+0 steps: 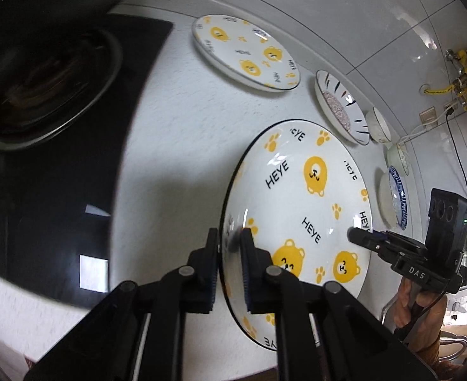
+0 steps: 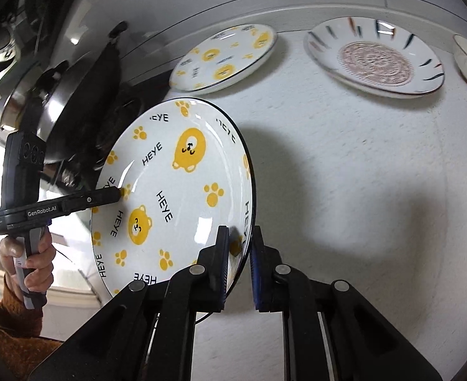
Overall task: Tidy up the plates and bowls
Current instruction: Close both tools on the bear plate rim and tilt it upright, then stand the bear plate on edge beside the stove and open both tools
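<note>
1. The left wrist view alone shows a row of bowls along the tiled wall: a small white bowl [image 1: 380, 124], a pale green one [image 1: 397, 158] and a blue-patterned one [image 1: 393, 201]; their insides are not clear enough to read. It also shows yellow pipe fittings [image 1: 462, 73] on the wall and the black glass hob [image 1: 58, 158].
2. The right wrist view alone shows a steel pan with a dark lid [image 2: 71, 101] at the left, and the person's hand [image 2: 27, 260] in a brown sleeve around the other tool's handle.
3. The round white plate with yellow bears and "HEYE" lettering [image 1: 296, 209] [image 2: 176, 197] is lifted off the white textured worktop [image 1: 176, 120] [image 2: 344, 174], tilted, and carries nothing.
4. The left tongs [image 1: 230, 238] are closed on the plate's rim, one finger on each face; the right tongs [image 2: 240, 241] are clamped on the opposite rim in the same way.
5. A second bear-print plate [image 1: 246, 52] [image 2: 223, 57] lies flat on the worktop near the wall, empty.
6. Beside it sits a white dish with dark rim strokes and a pink patterned centre [image 1: 341, 108] [image 2: 374, 60], also empty.
</note>
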